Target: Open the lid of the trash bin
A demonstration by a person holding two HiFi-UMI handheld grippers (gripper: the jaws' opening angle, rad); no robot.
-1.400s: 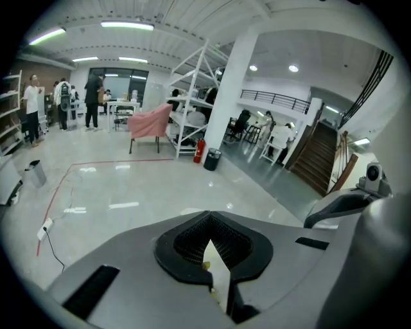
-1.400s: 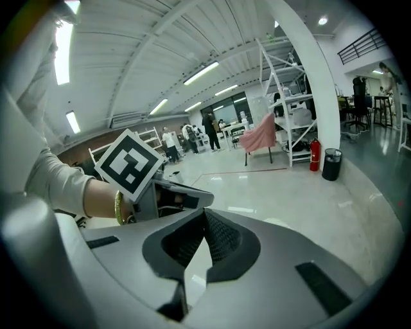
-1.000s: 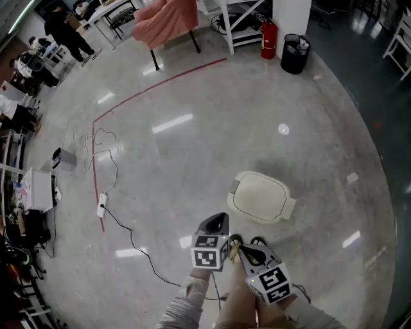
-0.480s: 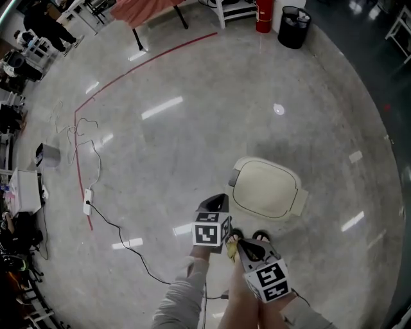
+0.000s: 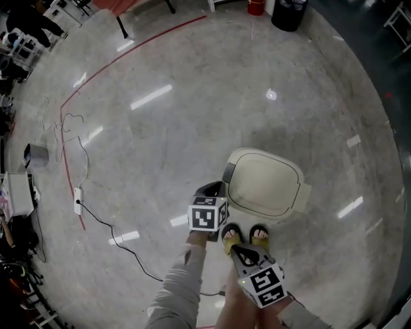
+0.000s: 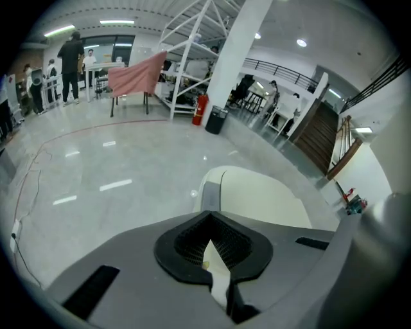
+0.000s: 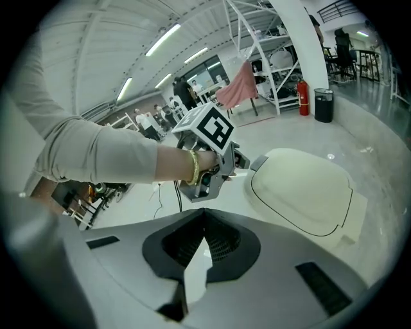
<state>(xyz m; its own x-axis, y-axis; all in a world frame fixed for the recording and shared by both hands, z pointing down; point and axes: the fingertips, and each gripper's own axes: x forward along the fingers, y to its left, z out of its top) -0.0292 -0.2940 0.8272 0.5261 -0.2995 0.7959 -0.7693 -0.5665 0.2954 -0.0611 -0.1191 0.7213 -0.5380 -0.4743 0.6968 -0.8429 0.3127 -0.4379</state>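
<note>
The trash bin (image 5: 266, 184) stands on the floor just ahead of my feet, its cream lid (image 6: 260, 196) down, with a grey tab (image 5: 228, 172) at its left edge. My left gripper (image 5: 215, 188) hovers by that left edge, its tips close to the tab, shut with nothing in it. The right gripper view shows the left gripper (image 7: 239, 160) pointing at the tab (image 7: 259, 162) beside the lid (image 7: 302, 187). My right gripper (image 5: 236, 249) is held lower, above my feet and short of the bin, also shut and holding nothing.
My sandalled feet (image 5: 244, 235) stand just in front of the bin. A power strip with a black cable (image 5: 77, 200) and a red tape line (image 5: 115, 61) lie on the floor at the left. A black bin (image 5: 288, 13) stands far back, by a white pillar (image 6: 234, 58).
I have stepped closer to the bin, which now sits larger and nearer my feet. The left gripper has come up to the bin's left edge; the right gripper has dropped back.
</note>
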